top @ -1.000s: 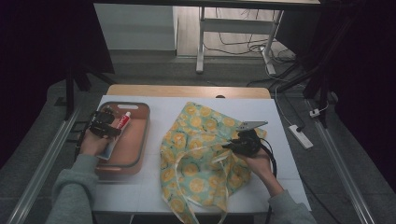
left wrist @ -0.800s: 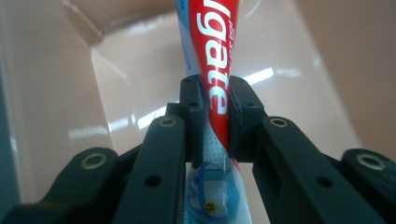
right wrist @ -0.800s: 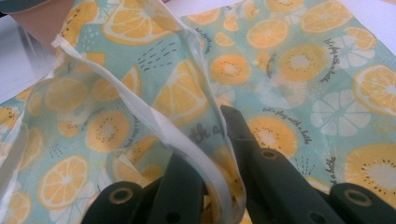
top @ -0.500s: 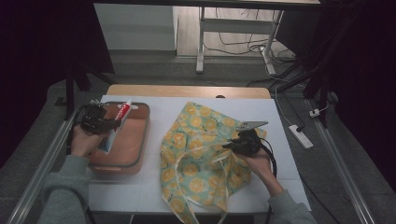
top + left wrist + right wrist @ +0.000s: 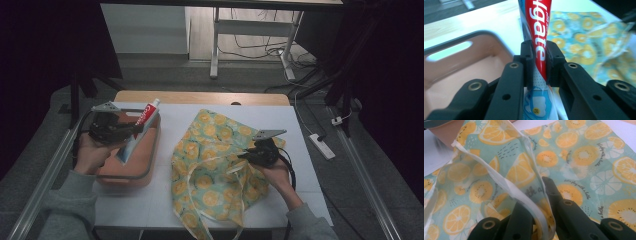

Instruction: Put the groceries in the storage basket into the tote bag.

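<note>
Lifting the toothpaste tube (image 5: 140, 126) above the pink bin (image 5: 131, 176) near the counter's left edge, the left gripper (image 5: 537, 63) clamps it firmly; the right gripper (image 5: 541, 205) pinches the fruit-print bag's (image 5: 220, 170) rim mid-counter. Best carried level, mouth kept wide.

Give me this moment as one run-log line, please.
left gripper: shut on toothpaste tube, above pink bin | right gripper: shut on fruit-print bag rim | bag on table

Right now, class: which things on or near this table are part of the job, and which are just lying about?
In use: toothpaste tube in the left claw; fruit-print bag held by the right claw; pink tub.

Lying about: power strip; floor cables.
</note>
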Available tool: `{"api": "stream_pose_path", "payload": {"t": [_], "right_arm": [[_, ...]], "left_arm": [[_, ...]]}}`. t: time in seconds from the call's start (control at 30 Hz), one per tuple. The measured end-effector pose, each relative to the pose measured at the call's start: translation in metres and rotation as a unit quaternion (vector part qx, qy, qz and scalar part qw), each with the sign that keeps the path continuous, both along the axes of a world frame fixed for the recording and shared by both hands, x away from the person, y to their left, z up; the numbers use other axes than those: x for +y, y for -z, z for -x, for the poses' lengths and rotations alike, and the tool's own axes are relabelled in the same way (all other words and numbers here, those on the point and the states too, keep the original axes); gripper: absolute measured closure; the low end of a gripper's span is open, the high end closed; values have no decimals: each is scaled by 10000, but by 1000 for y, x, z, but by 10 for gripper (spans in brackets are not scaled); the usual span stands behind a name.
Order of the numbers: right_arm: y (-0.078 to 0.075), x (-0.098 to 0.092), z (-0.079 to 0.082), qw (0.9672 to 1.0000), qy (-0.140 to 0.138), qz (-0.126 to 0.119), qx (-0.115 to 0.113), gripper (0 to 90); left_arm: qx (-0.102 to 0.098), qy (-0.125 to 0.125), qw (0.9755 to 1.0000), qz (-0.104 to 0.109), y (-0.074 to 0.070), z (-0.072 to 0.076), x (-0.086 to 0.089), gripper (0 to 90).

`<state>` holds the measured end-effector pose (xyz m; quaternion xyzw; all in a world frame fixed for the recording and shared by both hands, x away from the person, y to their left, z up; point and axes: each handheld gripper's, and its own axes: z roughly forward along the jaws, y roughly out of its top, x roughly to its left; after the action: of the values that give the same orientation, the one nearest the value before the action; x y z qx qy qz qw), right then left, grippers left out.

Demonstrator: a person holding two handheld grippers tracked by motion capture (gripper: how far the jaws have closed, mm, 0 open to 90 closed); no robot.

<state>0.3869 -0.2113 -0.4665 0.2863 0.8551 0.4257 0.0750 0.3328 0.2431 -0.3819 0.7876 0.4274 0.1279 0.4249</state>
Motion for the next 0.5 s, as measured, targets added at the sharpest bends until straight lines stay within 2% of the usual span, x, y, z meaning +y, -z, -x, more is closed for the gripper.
{"api": "stream_pose_path", "payload": {"t": [0.13,0.23,0.33,0.5], "right_arm": [[-1,-1,-1,10000,11,-25,-1,853],[-2,-1,-1,10000,26,-49,-23,854],[-5,-1,-1,9999,21,-89,-44,854],[-8,1,-1,9999,14,-130,-72,859]], "left_arm": [[-59,342,9994,44,-4,7,-20,781],[-92,646,9979,55,-6,14,-37,781],[-120,967,9952,58,-7,19,-57,781],[-90,1446,9895,-3,-4,25,-90,781]]}}
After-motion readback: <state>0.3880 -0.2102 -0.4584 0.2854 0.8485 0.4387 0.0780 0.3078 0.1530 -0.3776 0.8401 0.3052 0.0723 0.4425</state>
